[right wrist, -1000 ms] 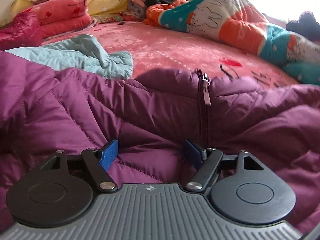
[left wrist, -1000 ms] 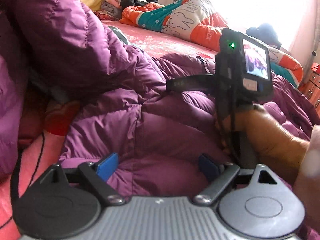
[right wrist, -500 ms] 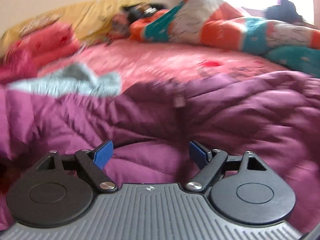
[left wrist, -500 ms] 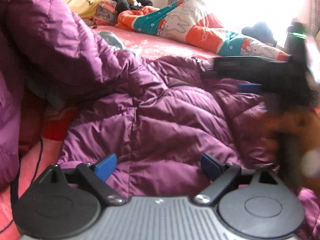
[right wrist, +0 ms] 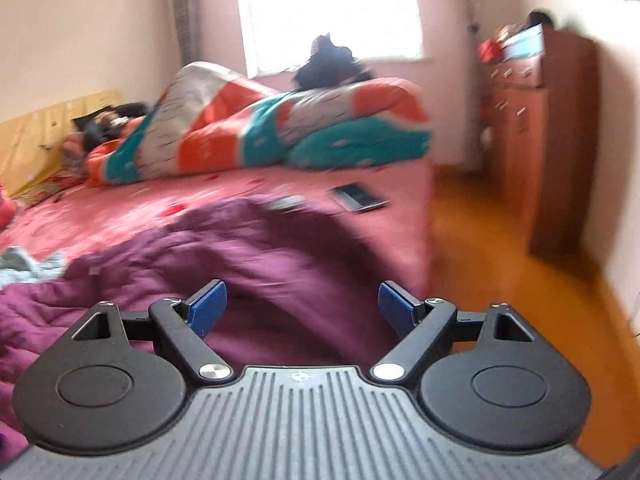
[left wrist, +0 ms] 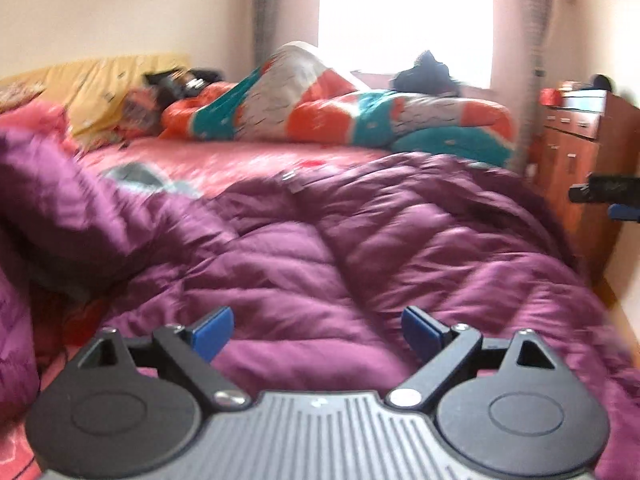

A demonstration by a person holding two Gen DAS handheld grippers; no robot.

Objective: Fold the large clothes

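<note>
A large purple quilted down coat (left wrist: 360,248) lies spread and rumpled on the pink bed (left wrist: 240,160). It also shows in the right wrist view (right wrist: 208,264), near the bed's right side. My left gripper (left wrist: 318,330) is open and empty, held just above the coat's near part. My right gripper (right wrist: 302,306) is open and empty, above the coat's right edge and turned toward the bed's corner. The right gripper's fingertips (left wrist: 600,190) show at the far right edge of the left wrist view, off the bed's side.
A rolled orange, teal and white quilt (right wrist: 260,136) lies across the far end of the bed. A light blue garment (right wrist: 28,268) lies left of the coat. A phone (right wrist: 358,198) lies near the bed's corner. A wooden dresser (right wrist: 540,128) stands right, on the orange floor (right wrist: 500,280).
Both grippers have pulled up and back from the coat. The right gripper swung right, off the coat's zipper toward the bed's edge. The left view now looks higher across the bed.
</note>
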